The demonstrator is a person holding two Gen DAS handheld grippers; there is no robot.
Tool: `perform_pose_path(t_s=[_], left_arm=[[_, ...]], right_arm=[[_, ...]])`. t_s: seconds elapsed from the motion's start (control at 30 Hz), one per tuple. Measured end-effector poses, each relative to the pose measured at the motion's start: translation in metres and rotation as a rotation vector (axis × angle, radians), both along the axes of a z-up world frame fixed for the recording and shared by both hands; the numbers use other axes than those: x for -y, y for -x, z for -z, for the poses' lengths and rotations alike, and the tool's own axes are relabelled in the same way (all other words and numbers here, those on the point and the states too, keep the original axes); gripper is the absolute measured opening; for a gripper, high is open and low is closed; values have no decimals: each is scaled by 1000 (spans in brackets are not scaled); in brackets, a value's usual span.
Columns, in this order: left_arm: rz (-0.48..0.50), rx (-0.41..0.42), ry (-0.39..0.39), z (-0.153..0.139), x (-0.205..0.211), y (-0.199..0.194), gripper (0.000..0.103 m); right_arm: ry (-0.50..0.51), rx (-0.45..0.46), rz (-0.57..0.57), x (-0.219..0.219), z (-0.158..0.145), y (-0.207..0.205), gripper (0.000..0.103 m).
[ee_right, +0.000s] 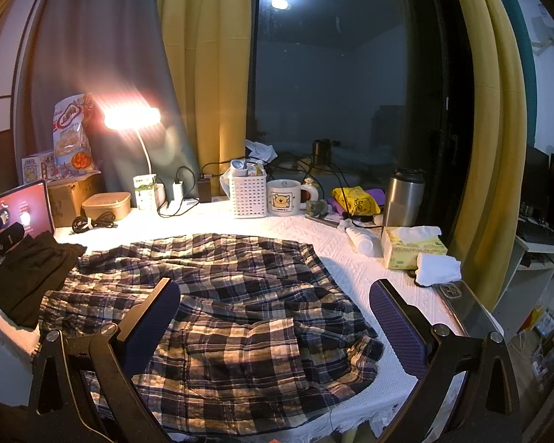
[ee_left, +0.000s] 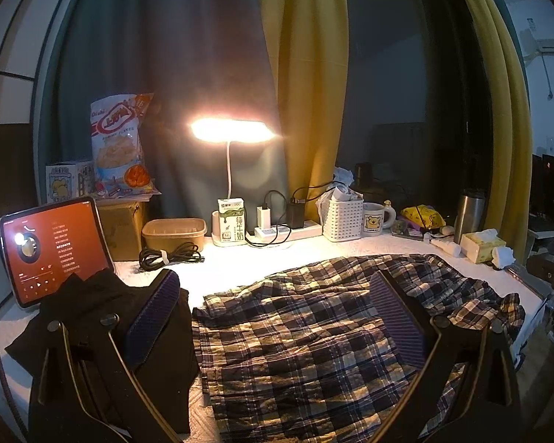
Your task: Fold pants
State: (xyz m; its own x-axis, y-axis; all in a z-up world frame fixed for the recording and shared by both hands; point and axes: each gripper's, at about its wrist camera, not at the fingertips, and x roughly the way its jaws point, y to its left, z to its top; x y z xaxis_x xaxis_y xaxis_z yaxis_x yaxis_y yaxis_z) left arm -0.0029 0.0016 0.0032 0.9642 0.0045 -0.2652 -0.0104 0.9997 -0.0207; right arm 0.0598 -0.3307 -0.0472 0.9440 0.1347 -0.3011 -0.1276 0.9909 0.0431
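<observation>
Plaid pants [ee_left: 299, 339] lie spread and wrinkled across the white tablecloth [ee_left: 236, 265], waist toward the right edge. They also show in the right wrist view [ee_right: 240, 317]. My left gripper [ee_left: 273, 288] hovers open above the left part of the pants, its left finger over a black garment [ee_left: 88, 313]. My right gripper [ee_right: 275, 295] hovers open above the pants' right part, its right finger over bare cloth. Neither holds anything. The left gripper's tip [ee_right: 3, 234] shows at the right wrist view's left edge.
A tablet [ee_left: 51, 247], coiled cable [ee_left: 170, 254], food tub [ee_left: 173, 234], lamp [ee_left: 231, 131], milk carton [ee_left: 231, 227], power strip [ee_left: 288, 230], white basket [ee_right: 247, 195], mug [ee_right: 284, 197], steel tumbler [ee_right: 402, 199], tissue box [ee_right: 411, 249] and phone [ee_right: 465, 304] line the table's back and right edge.
</observation>
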Motion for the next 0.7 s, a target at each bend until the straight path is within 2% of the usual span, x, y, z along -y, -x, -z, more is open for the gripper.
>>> perform_pose_path(t_s=[0.7], left_arm=[[3, -11, 1, 0, -1, 3, 102]], right_arm=[[2, -1, 0, -1, 0, 0, 103]])
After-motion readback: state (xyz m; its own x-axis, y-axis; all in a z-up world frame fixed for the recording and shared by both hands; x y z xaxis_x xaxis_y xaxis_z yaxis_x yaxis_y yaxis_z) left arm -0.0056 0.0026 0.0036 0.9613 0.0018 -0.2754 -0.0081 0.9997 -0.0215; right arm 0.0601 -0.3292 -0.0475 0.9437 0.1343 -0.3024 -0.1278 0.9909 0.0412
